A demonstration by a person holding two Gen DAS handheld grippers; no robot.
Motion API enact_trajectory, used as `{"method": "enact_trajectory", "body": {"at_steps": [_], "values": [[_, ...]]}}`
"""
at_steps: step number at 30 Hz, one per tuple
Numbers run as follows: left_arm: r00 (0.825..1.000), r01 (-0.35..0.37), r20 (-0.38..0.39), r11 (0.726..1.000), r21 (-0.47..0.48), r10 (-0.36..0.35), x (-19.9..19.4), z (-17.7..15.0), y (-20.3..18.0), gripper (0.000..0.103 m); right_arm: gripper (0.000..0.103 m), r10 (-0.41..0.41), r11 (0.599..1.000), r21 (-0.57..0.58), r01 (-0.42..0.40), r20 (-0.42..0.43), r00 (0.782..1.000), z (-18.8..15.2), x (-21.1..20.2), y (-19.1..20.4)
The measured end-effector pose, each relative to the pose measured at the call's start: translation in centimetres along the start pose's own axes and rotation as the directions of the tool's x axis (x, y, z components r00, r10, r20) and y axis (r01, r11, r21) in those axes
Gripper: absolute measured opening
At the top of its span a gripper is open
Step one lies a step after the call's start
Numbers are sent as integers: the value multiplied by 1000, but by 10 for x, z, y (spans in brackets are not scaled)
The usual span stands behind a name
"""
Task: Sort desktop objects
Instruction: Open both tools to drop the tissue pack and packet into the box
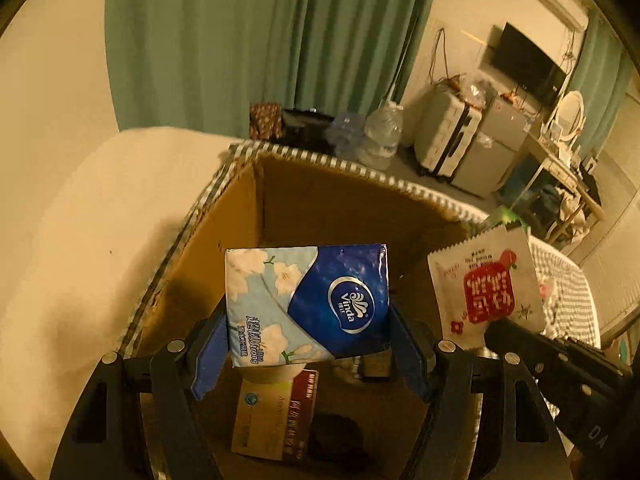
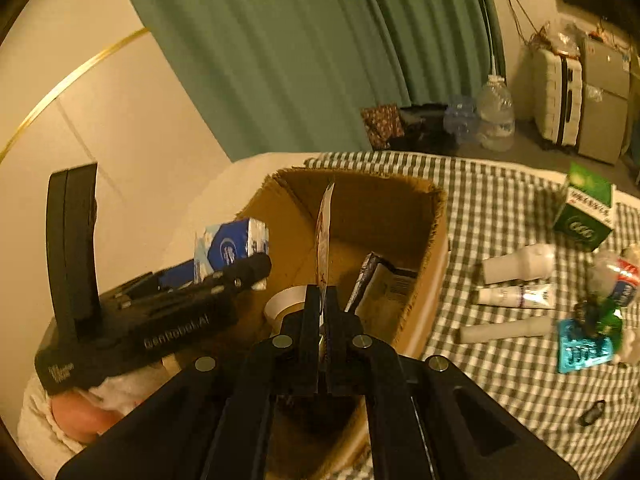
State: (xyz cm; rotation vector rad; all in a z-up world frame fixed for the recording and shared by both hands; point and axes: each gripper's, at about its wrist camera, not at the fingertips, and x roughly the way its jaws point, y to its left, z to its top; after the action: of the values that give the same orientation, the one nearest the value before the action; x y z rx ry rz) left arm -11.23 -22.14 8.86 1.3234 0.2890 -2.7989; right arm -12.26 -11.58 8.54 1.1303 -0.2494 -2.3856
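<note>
Left tool [image 1: 308, 320] holds tissue pack [image 1: 306, 304] above cardboard box [image 1: 240, 216] (medicine carton [image 1: 276, 416] inside).

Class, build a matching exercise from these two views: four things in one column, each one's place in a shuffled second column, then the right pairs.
1. tissue pack
2. snack sachet
3. tape roll
4. green box

A. standing on the checked cloth
B. lying inside the cardboard box
C. gripped by the left gripper
D. pinched by the right gripper

Pairs: 1-C, 2-D, 3-B, 4-A
</note>
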Motion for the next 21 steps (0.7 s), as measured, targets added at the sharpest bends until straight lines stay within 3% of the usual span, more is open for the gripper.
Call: {"method": "enact_trajectory", "body": {"at_steps": [2,3,4,5,7,11,21], "values": [[1000,3,-9,1000,10,-3,8,-2,5,81,4,8,1000,15,-8,-15,1000,1,13,-2],[1000,-10,-18,1000,17,10,13,-2,6,93,4,14,1000,23,-14,-17,1000,0,16,-2],[999,-23,-21,1000,15,24,14,-5,9,99,14,13,999,31,-12,-20,1000,-1,18,-2],[999,-37,-22,999,10,37,16,-6,10,99,38,-4,999,34,4,-21,1000,-2,20,-3],[999,-34,-42,999,-5,34,20,-8,14,99,53,-61,998,27,61,16,998,-4,17,-5],[996,-37,-87,998,-42,33,25,-15,18,99,53,-68,997,34,66,51,996,-3,6,-16],[999,-21,-43,1000,-15,21,-21,-29,-32,100,53,-218,973,110,205,122,968,-11,-61,-68]]}}
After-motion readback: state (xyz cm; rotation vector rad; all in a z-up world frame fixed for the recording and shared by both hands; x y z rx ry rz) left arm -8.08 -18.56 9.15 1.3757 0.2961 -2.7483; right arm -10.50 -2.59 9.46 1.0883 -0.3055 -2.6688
